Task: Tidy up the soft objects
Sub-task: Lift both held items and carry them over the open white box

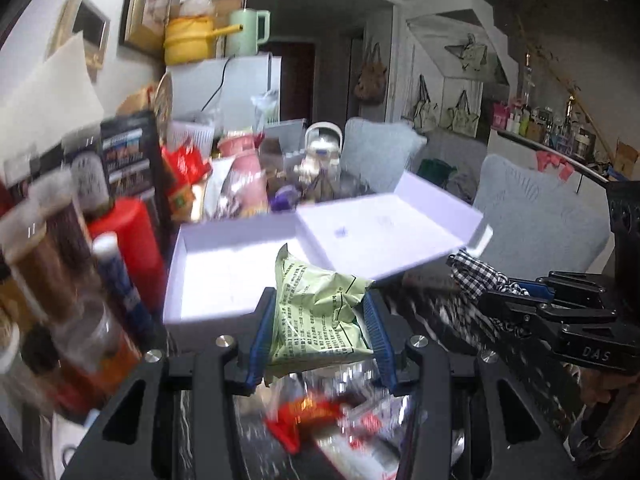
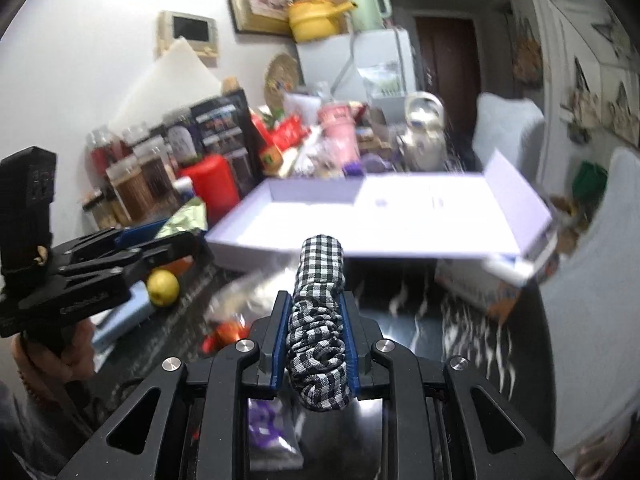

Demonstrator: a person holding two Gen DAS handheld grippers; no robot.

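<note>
Left wrist view: a pale green packet (image 1: 320, 312) sits pinched between the blue pads of the left gripper (image 1: 320, 320), its crinkled top sticking up past the fingertips and its lower end hanging below them. The pads press on its two flat sides, which suits a soft pouch that would sag out of a looser hold. It hangs in the air, clear of the dark marbled table (image 1: 432, 312), just in front of the near wall of an open white box (image 1: 224, 276) whose lid (image 1: 384, 232) leans back on the far side — the likely place for soft things to go. In the right wrist view the right gripper (image 2: 316, 336) pinches a rolled black-and-white checked cloth (image 2: 320, 304); the roll lies lengthwise along the fingers with its end poking out toward the box, so it stays bundled instead of unrolling. Both loads seem lifted and aimed at the box, one from each side, so my guess is that carrying them over the rim is the step in hand. On the table below lie blurred wrappers with a red packet (image 1: 292, 424) among them, and a yellow fruit (image 2: 163, 286) near the left hand (image 2: 60, 356). Jars and a red canister (image 2: 212, 184) crowd the wall side, leaving the box as the only open space.
</note>
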